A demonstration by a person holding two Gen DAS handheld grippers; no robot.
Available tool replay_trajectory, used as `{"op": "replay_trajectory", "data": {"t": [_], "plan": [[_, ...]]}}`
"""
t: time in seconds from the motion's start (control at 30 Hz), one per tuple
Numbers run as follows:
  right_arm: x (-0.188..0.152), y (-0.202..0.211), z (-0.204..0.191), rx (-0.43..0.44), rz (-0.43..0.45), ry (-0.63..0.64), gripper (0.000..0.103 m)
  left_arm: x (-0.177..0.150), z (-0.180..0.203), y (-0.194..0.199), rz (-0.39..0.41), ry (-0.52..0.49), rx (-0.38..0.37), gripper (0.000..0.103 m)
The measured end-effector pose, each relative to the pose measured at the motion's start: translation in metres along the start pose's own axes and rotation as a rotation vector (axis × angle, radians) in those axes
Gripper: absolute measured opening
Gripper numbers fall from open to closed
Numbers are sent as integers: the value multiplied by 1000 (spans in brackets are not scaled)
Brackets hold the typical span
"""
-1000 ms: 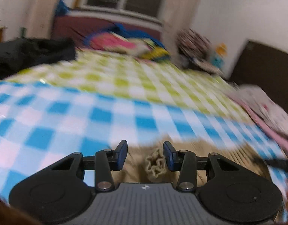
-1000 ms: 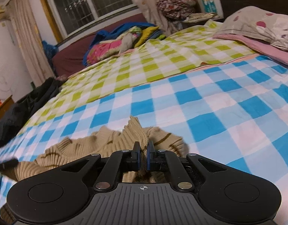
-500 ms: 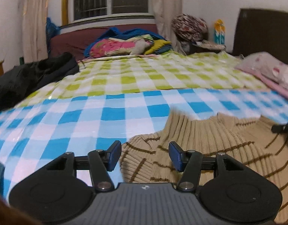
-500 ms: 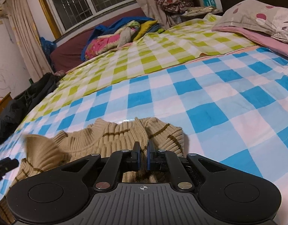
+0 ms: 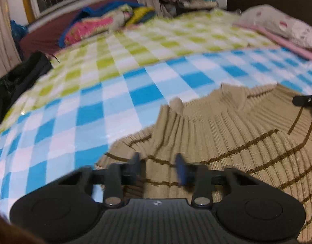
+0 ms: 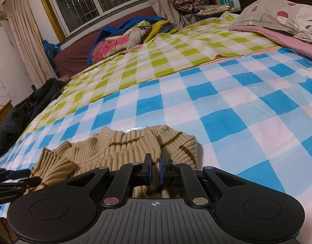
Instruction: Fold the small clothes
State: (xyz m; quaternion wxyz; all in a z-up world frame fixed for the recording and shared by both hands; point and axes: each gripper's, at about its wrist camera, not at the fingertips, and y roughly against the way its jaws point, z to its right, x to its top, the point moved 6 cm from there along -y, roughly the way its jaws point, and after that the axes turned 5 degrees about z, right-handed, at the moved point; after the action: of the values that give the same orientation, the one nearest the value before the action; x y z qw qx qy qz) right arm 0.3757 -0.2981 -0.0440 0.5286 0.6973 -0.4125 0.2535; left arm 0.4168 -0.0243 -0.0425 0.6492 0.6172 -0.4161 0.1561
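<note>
Small tan ribbed sweater [image 5: 227,134] with brown stripes lies on the blue-and-white checked sheet [image 6: 227,109], near edge of bed. Collar faces away toward the green-checked sheet [image 6: 176,50]. Body roughly spread; one sleeve [image 6: 176,142] doubled over at its right side, the left shoulder edge ruffled up.

Right gripper [image 6: 155,169]: jaws nearly together, pinching a ridge of knit between the blue pads. Firm hold on the sweater's right side.

Left gripper [image 5: 158,167]: jaws have just been closing, now partly apart, straddling striped fabric by the left sleeve. Picture is blurred; pads do not look to be pressing on the cloth, so no grip as far as can be seen.

Progress, my reading: early. Garment laid out and being straightened, no clean fold made. Sleeves still to be brought in, body still to be doubled.

Beyond: pillow [image 6: 278,18] and pink cover at right, bright bedding pile [image 6: 123,38] under the window, dark clothing [image 6: 23,111] at left.
</note>
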Motion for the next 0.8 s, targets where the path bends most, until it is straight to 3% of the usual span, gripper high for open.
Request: {"op": "replay_trajectory", "data": {"t": [0.13,0.33,0.53,0.67,0.8], "plan": [[1,-1,1,4,-4,1,7,3,-2,-6,-39,53,-18,21],[1,3,1,12,6,9,7,-1,-20,12,21,178,-22,17],[8,12,-8,30,43,27,6,4,-47,45,139,295,-8,16],[25,21,-19,52,118,26,6,5,-68,68,234,377,25,16],[34,18,-18,4,165,41,6,-10,-75,46,185,390,85,16]]}}
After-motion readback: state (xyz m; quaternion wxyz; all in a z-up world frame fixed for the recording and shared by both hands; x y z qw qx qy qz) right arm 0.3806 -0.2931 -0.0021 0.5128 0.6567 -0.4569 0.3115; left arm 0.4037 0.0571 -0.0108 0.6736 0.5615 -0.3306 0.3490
